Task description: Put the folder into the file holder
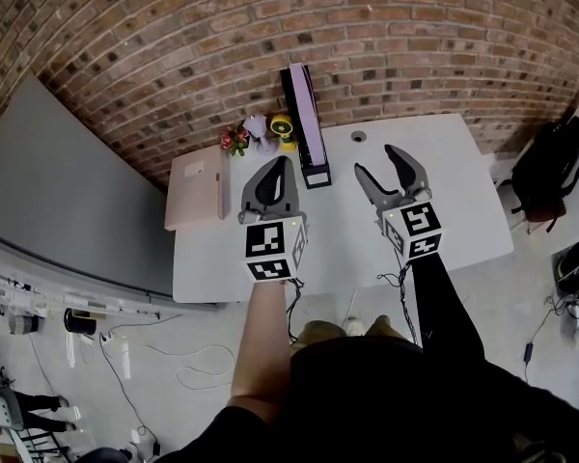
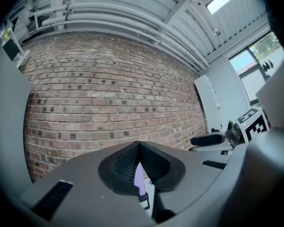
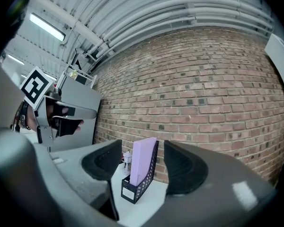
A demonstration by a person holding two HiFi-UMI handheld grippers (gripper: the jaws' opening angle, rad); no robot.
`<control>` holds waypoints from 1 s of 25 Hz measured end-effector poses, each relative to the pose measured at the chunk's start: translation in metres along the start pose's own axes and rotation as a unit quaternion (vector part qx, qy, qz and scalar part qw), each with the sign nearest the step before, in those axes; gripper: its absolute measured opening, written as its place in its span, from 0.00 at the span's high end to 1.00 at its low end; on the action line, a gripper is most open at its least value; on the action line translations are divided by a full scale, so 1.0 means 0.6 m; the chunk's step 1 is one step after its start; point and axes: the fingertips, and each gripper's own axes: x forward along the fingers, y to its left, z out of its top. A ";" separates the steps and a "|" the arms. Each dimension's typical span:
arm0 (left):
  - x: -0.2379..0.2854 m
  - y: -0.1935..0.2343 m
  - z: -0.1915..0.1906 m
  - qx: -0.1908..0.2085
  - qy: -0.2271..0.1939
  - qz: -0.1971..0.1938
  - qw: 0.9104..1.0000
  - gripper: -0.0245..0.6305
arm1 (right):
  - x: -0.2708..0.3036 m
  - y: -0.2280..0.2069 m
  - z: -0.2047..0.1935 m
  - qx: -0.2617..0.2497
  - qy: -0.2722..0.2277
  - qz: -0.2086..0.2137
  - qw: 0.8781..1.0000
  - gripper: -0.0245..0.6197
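Folder (image 3: 143, 161) stands upright inside the file holder (image 3: 138, 189) on the tabletop (image 1: 444, 167). It looks light and stiff, best pinched at its top edge. Left hand-held gripper (image 1: 282, 166) is clenched on nothing; right hand-held gripper (image 1: 375, 160) is released and empty.

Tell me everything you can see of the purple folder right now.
The folder is a plain lilac slab, closed, and looks like card or plastic. It stands upright on its edge inside the dark mesh file holder, its top well above the holder's low front. The holder sits on the white table close to the brick wall. Nothing but the holder touches the folder.
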 end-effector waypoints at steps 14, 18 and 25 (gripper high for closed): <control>0.000 0.002 -0.003 -0.001 -0.003 -0.005 1.000 0.95 | -0.015 -0.006 0.013 0.016 -0.014 -0.017 1.000 0.96; -0.002 0.008 -0.004 -0.003 -0.004 0.000 1.000 0.95 | -0.020 -0.003 0.019 -0.025 -0.010 -0.026 0.999 0.96; -0.015 0.010 0.005 -0.001 -0.023 0.008 1.000 0.95 | -0.021 0.001 0.015 -0.024 -0.002 -0.027 0.999 0.96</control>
